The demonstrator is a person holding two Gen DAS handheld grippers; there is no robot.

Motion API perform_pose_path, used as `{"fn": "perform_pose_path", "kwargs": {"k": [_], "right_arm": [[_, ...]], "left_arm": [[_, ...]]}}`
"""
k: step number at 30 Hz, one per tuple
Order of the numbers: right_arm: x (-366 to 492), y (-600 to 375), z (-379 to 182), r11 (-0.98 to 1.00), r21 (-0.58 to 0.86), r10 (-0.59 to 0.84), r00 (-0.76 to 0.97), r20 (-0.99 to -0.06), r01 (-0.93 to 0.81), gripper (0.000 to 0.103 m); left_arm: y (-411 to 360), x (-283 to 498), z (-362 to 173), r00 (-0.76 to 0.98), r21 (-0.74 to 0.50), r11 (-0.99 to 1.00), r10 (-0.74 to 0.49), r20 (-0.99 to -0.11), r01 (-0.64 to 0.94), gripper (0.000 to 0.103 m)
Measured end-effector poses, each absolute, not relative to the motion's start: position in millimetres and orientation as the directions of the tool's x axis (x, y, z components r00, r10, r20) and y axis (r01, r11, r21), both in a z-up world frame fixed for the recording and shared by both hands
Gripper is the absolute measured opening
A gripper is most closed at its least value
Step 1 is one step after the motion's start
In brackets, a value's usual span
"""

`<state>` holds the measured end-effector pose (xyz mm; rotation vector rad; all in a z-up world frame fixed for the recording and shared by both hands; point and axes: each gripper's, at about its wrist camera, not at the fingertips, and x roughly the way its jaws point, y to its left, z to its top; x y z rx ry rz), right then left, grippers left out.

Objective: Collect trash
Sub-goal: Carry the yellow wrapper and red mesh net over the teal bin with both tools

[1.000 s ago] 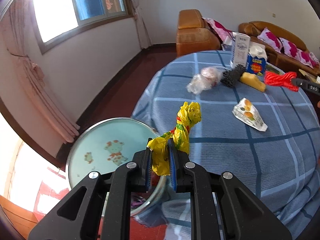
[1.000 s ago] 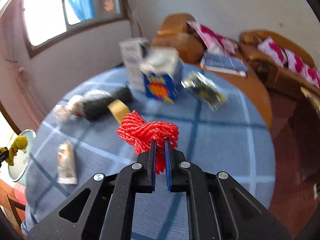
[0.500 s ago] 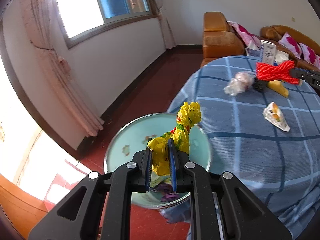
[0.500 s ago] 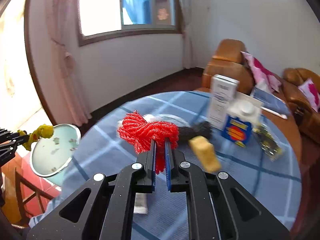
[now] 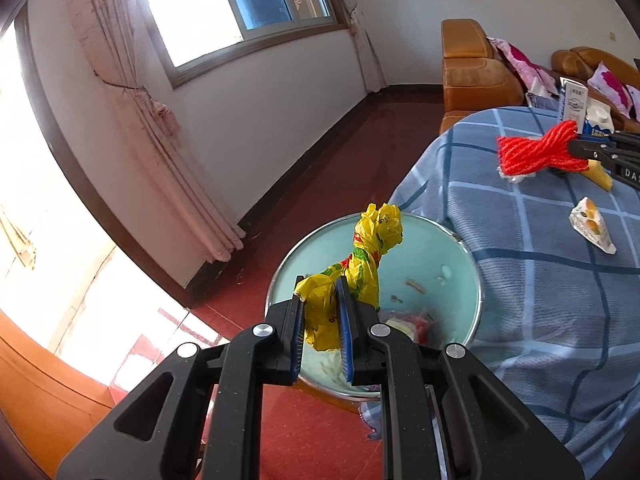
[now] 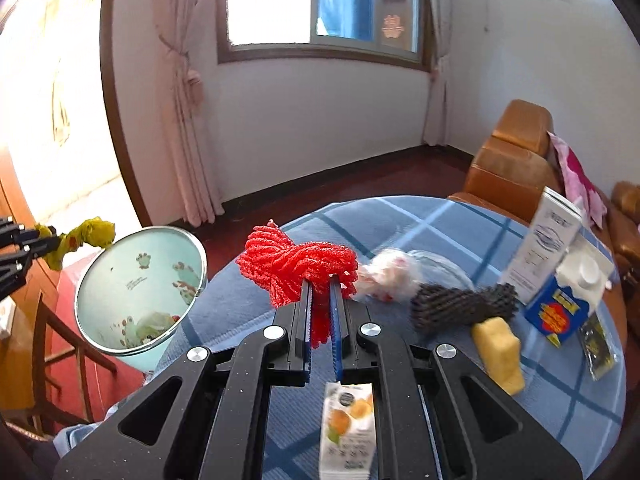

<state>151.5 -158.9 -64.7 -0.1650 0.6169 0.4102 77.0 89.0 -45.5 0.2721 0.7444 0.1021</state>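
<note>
Left gripper (image 5: 322, 316), jaws pinched on a crumpled yellow wrapper (image 5: 360, 264), holds it over the mouth of the pale green bin (image 5: 460, 304) beside the table (image 5: 520, 280). Right gripper (image 6: 320, 312), jaws clamped shut on a red net bag (image 6: 296, 268), is above the tablecloth. Both items look light, soft and crushable; a pinch at the bunched middle should suffice.
</note>
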Motion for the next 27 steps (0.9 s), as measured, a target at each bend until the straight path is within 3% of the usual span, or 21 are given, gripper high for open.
{"fn": "perform_pose_path", "kwargs": {"k": [11,27], "right_arm": [[151,-114,-76,0.851,-0.139,0.338,0.731,-0.592,-0.506,0.009],[148,-76,-85,0.783,-0.186,0.391,0.702,-0.595,-0.594,0.009]], "left_arm": [[95,75,-44,0.735,0.31,0.95,0.225,-0.64,-0.021,0.014],[106,77,-54,0.707,0.323,0.945,0.26,-0.657,-0.047,0.015]]}}
